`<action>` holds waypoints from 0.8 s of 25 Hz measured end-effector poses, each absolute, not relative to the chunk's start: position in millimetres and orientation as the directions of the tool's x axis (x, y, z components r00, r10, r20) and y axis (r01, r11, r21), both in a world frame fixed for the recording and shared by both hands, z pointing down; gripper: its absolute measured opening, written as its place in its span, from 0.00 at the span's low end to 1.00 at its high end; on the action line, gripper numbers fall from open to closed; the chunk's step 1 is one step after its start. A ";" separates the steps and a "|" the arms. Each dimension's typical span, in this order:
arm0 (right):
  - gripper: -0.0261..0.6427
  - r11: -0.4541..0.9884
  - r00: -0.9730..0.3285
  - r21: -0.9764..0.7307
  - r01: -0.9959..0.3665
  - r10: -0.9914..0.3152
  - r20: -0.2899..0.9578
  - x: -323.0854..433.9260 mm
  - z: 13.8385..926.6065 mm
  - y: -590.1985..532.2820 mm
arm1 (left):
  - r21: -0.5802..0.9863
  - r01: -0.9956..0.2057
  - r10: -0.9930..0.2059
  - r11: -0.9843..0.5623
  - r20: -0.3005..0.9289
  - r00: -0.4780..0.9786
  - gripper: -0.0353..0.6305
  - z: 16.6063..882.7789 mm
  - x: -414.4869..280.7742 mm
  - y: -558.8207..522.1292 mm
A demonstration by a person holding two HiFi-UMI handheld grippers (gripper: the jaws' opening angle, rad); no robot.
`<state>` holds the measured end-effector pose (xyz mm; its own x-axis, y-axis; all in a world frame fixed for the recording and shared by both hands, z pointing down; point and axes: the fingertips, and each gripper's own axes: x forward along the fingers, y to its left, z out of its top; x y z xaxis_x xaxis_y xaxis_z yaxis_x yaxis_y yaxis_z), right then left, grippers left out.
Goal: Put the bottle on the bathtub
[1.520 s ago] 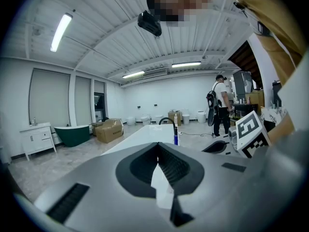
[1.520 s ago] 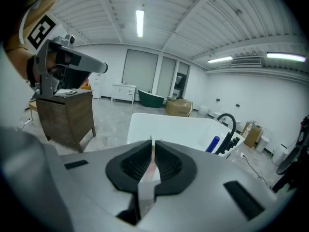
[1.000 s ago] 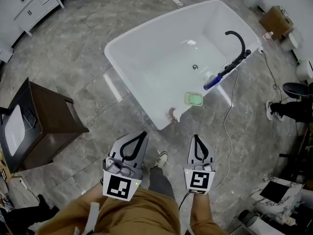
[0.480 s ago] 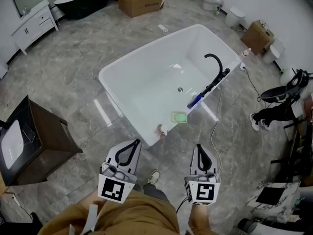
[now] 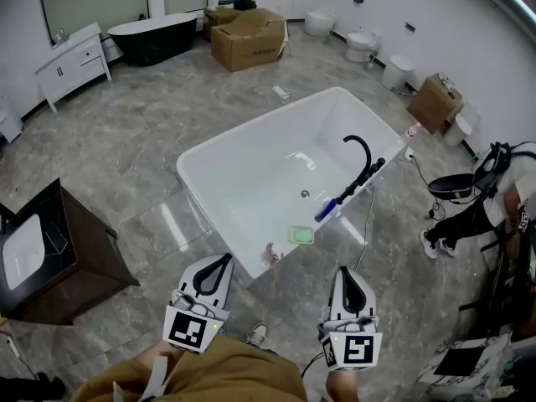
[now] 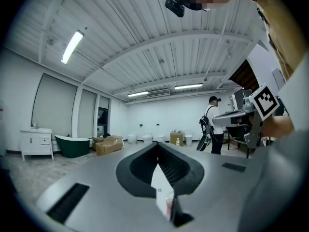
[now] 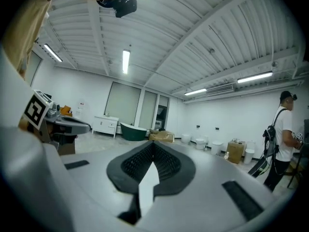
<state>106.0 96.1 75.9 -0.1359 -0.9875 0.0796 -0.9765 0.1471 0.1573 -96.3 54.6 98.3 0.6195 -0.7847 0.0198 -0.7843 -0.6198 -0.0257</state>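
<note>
A white bathtub [image 5: 218,153] stands on the grey marble floor in the head view. On its near corner rim stands a small pinkish bottle [image 5: 270,254], free of both grippers. My left gripper [image 5: 219,259] is held close to my body, short of that corner, jaws together at the tip and nothing in them. To its right, my right gripper [image 5: 347,271] is likewise shut and empty. In both gripper views the left gripper [image 6: 157,144] and the right gripper [image 7: 153,144] point level across the room, tips meeting.
The tub rim carries a black faucet [image 5: 358,153], a blue item [image 5: 328,209] and a green soap dish [image 5: 301,235]. A dark cabinet [image 5: 63,249] stands left, a cardboard box [image 5: 247,36] and black tub [image 5: 155,32] behind. A person [image 5: 490,195] stands right; a cable [image 5: 364,233] crosses the floor.
Both grippers have risen, the right one more. The head view has tilted up, so the bathtub sits farther off and more of the room shows. Both stay shut.
</note>
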 end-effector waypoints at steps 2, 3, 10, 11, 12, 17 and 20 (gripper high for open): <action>0.05 0.153 -0.146 0.150 -0.977 -0.987 0.063 105.0 67.6 98.3 | -0.025 -0.792 -0.793 -0.610 0.007 0.610 0.06 91.6 -101.5 56.1; 0.05 0.158 -0.152 0.145 -0.977 -0.987 0.055 104.7 64.3 98.7 | -0.026 -0.797 -0.797 -0.604 -0.001 0.604 0.06 87.9 -104.2 56.3; 0.05 0.250 -0.247 0.137 -0.959 -0.968 0.033 95.4 47.5 88.7 | -0.036 -0.830 -0.829 -0.556 -0.041 0.557 0.06 64.4 -108.8 53.8; 0.05 0.261 -0.259 0.136 -0.956 -0.965 0.028 93.1 45.6 87.4 | -0.037 -0.834 -0.833 -0.551 -0.045 0.552 0.06 63.1 -108.8 53.2; 0.05 0.271 -0.270 0.135 -0.953 -0.962 0.024 91.2 43.7 86.3 | -0.035 -0.836 -0.835 -0.547 -0.047 0.548 0.06 62.2 -108.2 53.0; 0.05 0.322 -0.323 0.133 -0.938 -0.946 0.012 90.6 32.6 81.2 | -0.015 -0.836 -0.835 -0.548 -0.051 0.548 0.06 58.7 -99.6 55.3; 0.05 0.347 -0.349 0.149 -0.926 -0.937 0.010 87.7 31.2 79.7 | -0.001 -0.844 -0.843 -0.536 -0.040 0.536 0.06 63.0 -102.0 57.2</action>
